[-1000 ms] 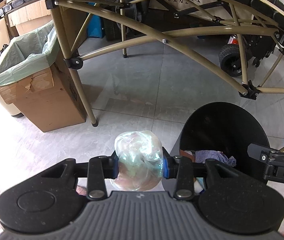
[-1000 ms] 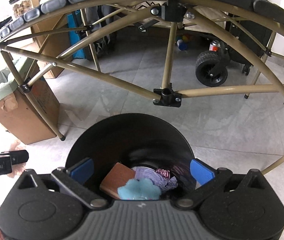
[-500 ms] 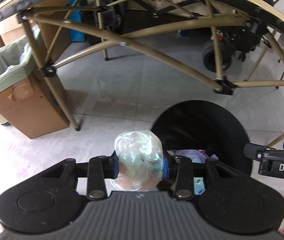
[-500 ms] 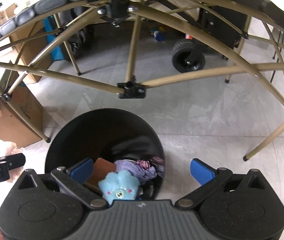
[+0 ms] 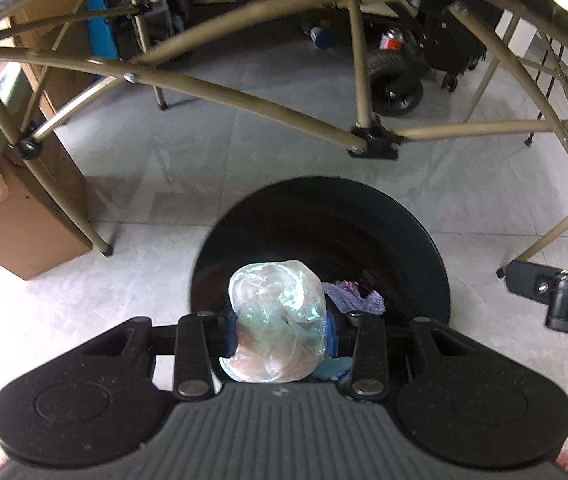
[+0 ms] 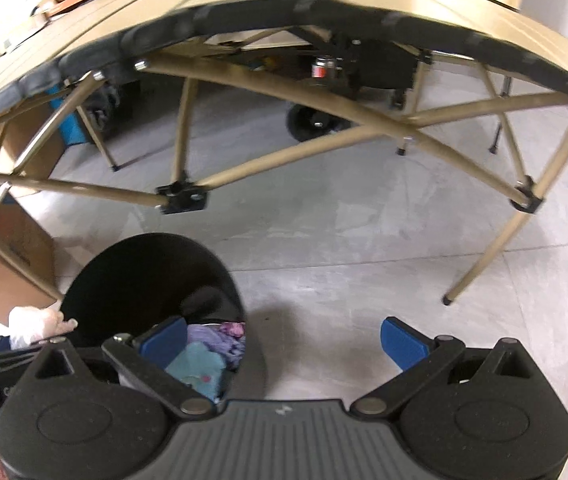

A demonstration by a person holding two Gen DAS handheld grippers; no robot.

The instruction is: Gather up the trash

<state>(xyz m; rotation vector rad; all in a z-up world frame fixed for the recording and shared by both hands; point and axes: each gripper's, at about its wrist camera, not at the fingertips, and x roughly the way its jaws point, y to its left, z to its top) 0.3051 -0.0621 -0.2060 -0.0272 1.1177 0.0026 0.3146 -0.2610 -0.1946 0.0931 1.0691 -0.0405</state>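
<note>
1. The crumpled wad of clear, iridescent plastic film (image 5: pixel 278 320) is clamped between my left tongs (image 5: pixel 280 330), whose blue pads press in on both its sides; it bulges up and forward past the fingertips.
2. Directly beyond and below the wad lies the mouth of the round black plastic bin (image 5: pixel 404 232), so I judge the wad to be over the bin's near rim rather than its centre.
3. Inside the bin I see purple crumpled cloth (image 5: pixel 354 300) and, from the right view, a teal soft piece (image 6: pixel 198 366) beside it.
4. My right tongs (image 6: pixel 284 344) stand wide with nothing between the pads; the bin (image 6: pixel 96 280) sits off to their left, one pad over its opening.
5. The left tongs are plainly the nearer to a drop. I'd nudge them slightly forward before letting go, or the light film may catch the rim and land on the grey tiled floor (image 5: pixel 144 184).
</note>
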